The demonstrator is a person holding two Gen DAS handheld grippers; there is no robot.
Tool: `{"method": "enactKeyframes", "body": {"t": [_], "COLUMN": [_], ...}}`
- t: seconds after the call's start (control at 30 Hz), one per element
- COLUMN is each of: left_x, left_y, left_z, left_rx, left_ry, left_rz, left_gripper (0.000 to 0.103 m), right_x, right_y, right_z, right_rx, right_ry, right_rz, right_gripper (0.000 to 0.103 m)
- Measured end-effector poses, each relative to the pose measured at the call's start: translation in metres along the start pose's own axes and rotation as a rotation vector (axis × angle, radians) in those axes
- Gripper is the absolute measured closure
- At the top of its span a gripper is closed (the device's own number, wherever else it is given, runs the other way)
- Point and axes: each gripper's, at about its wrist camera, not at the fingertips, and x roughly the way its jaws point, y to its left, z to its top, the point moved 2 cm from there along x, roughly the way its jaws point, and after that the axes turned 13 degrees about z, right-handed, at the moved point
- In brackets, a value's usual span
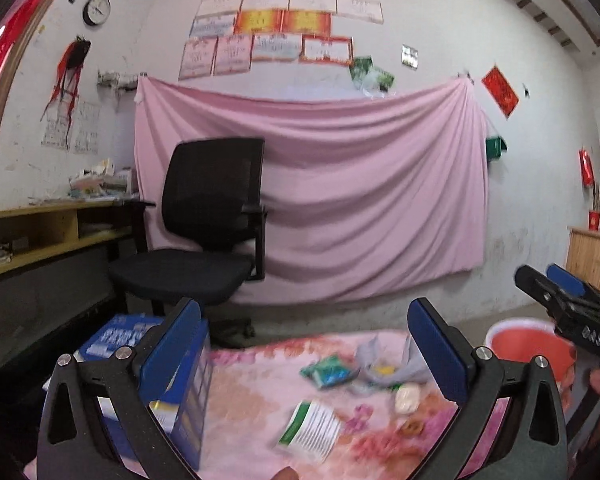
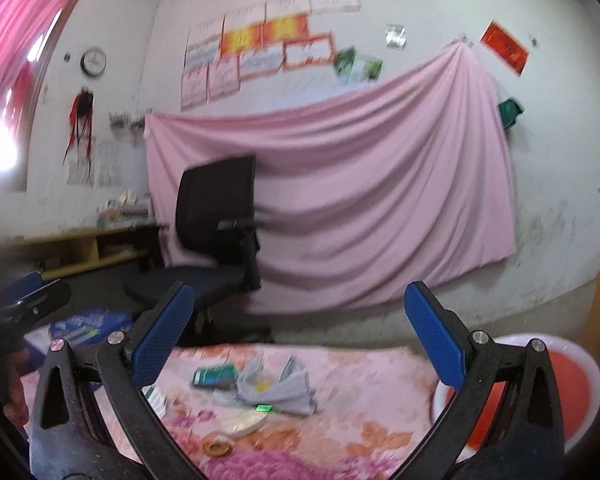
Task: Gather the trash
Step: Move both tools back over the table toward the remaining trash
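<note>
floral pink blanket (image 1: 240, 392) carries wrappers (image 1: 330, 370) ahead of left gripper (image 1: 304, 344) and right gripper (image 2: 300, 336), both wide, empty; red bucket (image 2: 556, 392) right, likely for trash.

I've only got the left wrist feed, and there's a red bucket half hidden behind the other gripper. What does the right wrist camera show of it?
Observer: In the right wrist view the red bucket shows a white rim and sits off the right edge of the floral pink blanket.
Operator: Is the right gripper holding anything?
Observer: No, the right gripper is open and nothing is between its blue pads.
Operator: What's the grey thing among the litter?
Observer: A crumpled grey bag with something yellow showing in its folds; a dark green packet lies just left of it.
Operator: Anything nearer than that?
Observer: A pale round piece lies nearer the camera, with a small brown ring beside it.
</note>
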Motion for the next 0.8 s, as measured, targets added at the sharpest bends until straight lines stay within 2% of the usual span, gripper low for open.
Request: {"method": "enactKeyframes", "body": {"t": [0.2, 0.27, 0.3, 0.37, 0.43, 0.67, 0.8], "left_x": [0.014, 0.023, 0.026, 0.038, 0.050, 0.092, 0.110], "left_y": [-0.003, -0.008, -0.011, -0.018, -0.024, -0.026, -0.023], "left_z": [-0.030, -0.039, -0.043, -0.051, -0.060, -0.084, -0.094], "left_rx": [0.058, 0.081, 0.093, 0.129, 0.162, 0.148, 0.128], "left_ry": [0.108, 0.166, 0.187, 0.245, 0.310, 0.536, 0.636], "left_rz": [-0.004, -0.007, -0.009, -0.025, -0.042, -0.097, -0.115], "left_gripper": [0.002, 0.003, 0.005, 0.026, 0.032, 0.036, 0.039], "right_x": [0.027, 0.035, 0.039, 0.049, 0.058, 0.099, 0.115], "right_y": [-0.009, -0.014, -0.014, -0.015, -0.012, -0.008, 0.000], "right_z": [-0.022, -0.031, -0.034, -0.042, -0.051, -0.085, -0.096], "right_rx": [0.077, 0.101, 0.106, 0.116, 0.120, 0.143, 0.135], "right_ry": [0.181, 0.244, 0.268, 0.330, 0.390, 0.635, 0.717], "right_rz": [0.026, 0.029, 0.031, 0.044, 0.055, 0.123, 0.166], "right_gripper": [0.000, 0.000, 0.000, 0.000, 0.000, 0.007, 0.011]}}
